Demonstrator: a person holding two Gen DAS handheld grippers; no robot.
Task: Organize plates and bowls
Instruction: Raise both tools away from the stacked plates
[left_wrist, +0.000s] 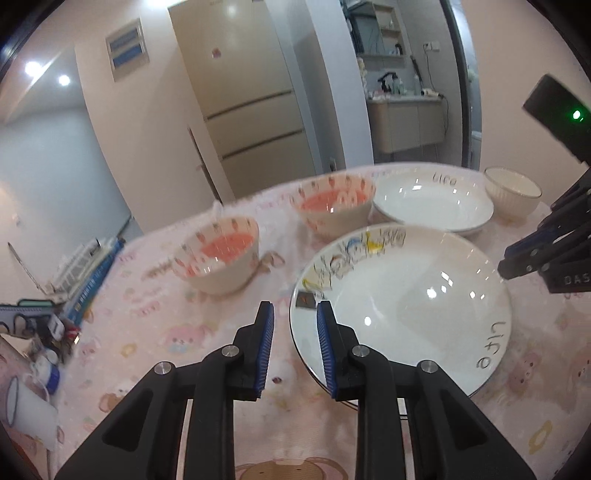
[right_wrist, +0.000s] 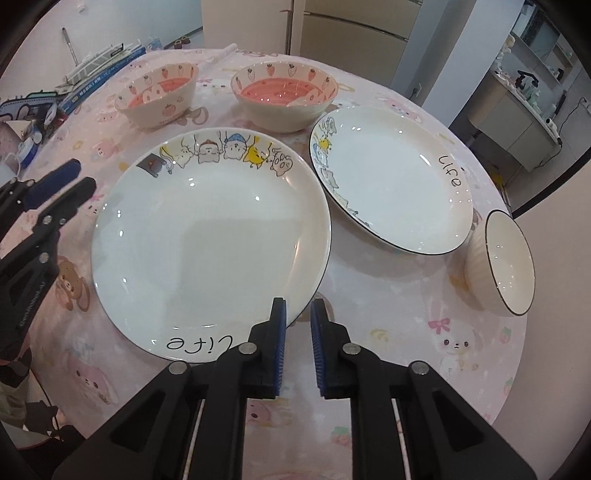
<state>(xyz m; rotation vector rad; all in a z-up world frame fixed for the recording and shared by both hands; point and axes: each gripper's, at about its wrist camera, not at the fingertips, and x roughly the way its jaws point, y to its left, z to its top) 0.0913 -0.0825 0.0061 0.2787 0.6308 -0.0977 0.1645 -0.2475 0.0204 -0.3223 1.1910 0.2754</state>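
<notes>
Ribbed blue right tongs (right_wrist: 298, 301) clamp the glossy round plate (right_wrist: 207, 229) at its rim; left tongs (left_wrist: 295, 305) straddle it, apart.

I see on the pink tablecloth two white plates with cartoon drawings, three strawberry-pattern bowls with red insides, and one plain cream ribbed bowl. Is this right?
Not quite: there are two strawberry-pattern bowls with red insides, not three. The right wrist view shows this. The rest holds: two white plates with cartoon drawings and one plain cream ribbed bowl on the pink tablecloth.
</notes>
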